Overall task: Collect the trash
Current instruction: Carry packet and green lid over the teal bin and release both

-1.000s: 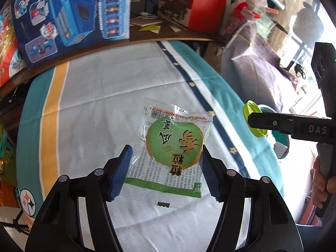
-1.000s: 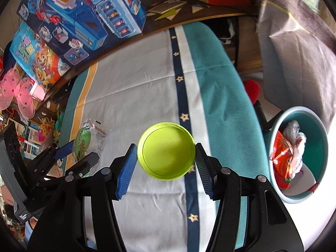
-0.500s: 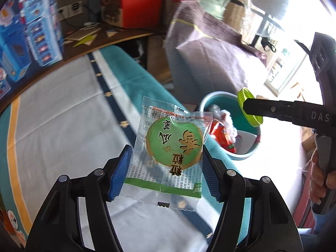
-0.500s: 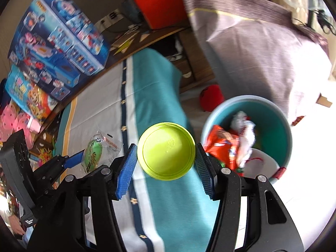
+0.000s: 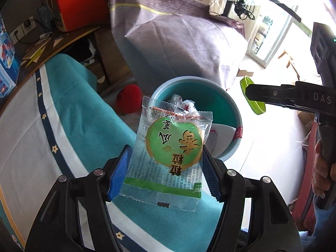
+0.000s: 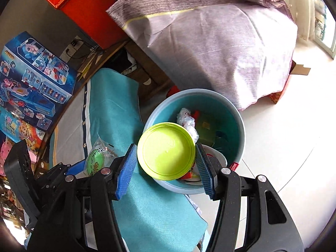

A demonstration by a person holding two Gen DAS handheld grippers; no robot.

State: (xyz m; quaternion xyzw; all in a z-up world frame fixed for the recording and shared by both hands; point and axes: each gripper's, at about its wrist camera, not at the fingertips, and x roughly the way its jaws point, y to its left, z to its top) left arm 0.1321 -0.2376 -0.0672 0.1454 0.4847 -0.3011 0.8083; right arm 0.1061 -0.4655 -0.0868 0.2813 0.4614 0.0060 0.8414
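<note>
both tongs clamped: left tongs (image 5: 166,172) wrapper (image 5: 170,147), right tongs (image 6: 166,168) lid (image 6: 167,150)

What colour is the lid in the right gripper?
Lime green, plain. The lid shows best face-on in the right wrist view.

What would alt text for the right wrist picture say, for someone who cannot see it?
The right hand-held gripper holds a lime-green lid over a teal bin with wrappers inside. Left of it, the other hand-held gripper carries a snack packet above a teal cloth.
</note>
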